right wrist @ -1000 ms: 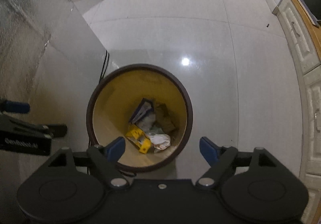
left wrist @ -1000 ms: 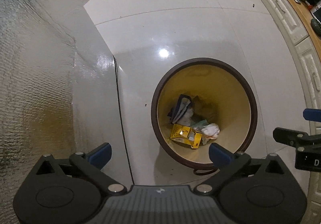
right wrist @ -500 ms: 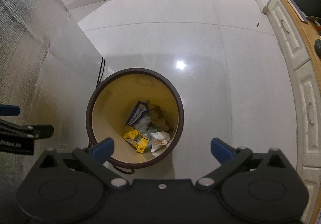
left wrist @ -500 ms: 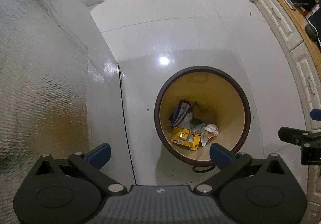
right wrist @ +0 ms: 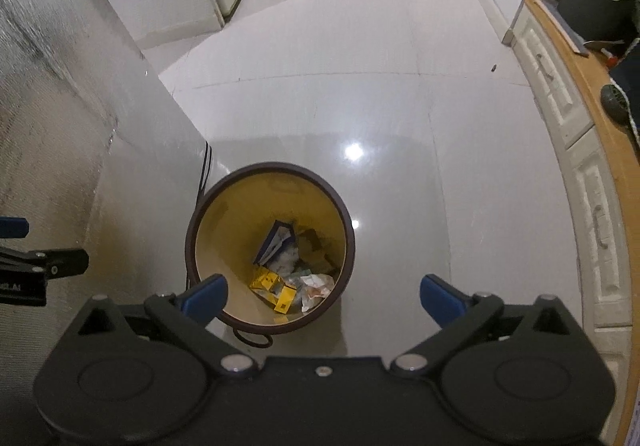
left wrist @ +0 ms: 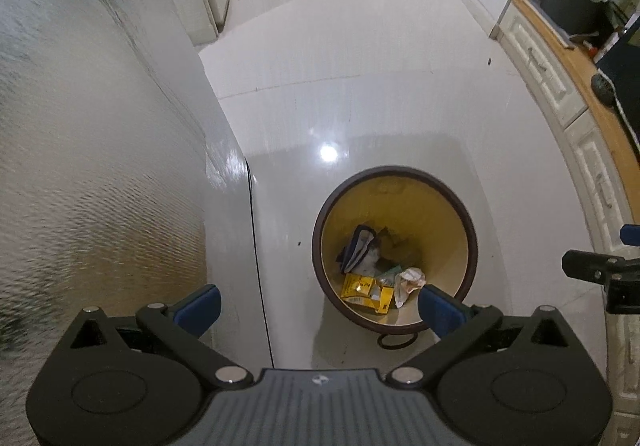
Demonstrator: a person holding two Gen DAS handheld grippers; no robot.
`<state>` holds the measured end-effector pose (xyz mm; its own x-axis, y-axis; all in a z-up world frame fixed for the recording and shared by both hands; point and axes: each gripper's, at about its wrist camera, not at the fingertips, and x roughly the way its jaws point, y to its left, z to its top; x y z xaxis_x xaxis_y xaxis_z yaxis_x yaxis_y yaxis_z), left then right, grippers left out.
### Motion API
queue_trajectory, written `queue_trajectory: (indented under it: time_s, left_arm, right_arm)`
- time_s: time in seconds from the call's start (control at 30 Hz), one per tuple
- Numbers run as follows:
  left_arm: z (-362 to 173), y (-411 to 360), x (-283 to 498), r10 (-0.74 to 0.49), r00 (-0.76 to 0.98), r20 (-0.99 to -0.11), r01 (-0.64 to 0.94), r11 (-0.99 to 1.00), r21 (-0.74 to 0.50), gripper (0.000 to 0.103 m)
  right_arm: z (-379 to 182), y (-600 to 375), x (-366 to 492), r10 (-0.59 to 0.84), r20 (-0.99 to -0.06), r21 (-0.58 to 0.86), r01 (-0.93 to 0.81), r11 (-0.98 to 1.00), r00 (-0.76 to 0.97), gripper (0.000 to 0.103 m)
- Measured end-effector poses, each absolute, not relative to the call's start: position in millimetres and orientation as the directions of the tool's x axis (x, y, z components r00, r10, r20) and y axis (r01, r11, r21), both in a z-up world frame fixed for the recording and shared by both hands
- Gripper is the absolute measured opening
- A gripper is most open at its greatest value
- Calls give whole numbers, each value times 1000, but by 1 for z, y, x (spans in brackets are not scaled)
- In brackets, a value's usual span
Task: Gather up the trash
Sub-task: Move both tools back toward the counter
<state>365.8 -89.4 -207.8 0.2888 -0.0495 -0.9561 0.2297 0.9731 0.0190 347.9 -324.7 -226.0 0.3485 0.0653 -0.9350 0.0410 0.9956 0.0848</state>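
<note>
Below both grippers, jaws spread w/ nothing between, trash bin [right wrist: 208,214] stands upright, mouth up

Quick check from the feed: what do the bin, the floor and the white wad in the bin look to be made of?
Bin: probably plastic, matte yellow inside, dark brown rim.
Floor: glossy pale tile, with a lamp glint and thin joint lines.
White wad: crumpled paper or tissue, judging by its creases; too small to be sure.

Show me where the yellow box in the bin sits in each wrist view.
Left wrist: yellow box lies low in the bin, lower centre-right.
Right wrist: yellow box lies in the bin, lower centre-left.
Shared landmark: the crumpled white paper just right of the box.
</note>
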Motion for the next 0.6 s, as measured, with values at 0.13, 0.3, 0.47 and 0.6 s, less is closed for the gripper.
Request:
queue_trajectory:
  time_s: [0.13,0.3,0.47,0.6]
  left_arm:
    - [-189,-89,356,-64,328,-943,227,974,13,103]
    - [-160,-87,344,-79,401,-913,216,976,10,103]
    - [-131,-84,331,-105,477,-872,205,979,-5,103]
    - [-101,-82,316,-120,568,-815,209,978,1,103]
  right_arm:
    - [-206,-327,338,66,-917,92,47,995,393,103]
    - [-175,-327,328,78,-877,111,42,993,474,103]
    - [-144,-331,314,89,-829,139,49,989,552,103]
    - [-119,-329,300,78,-782,128,37,991,618,103]
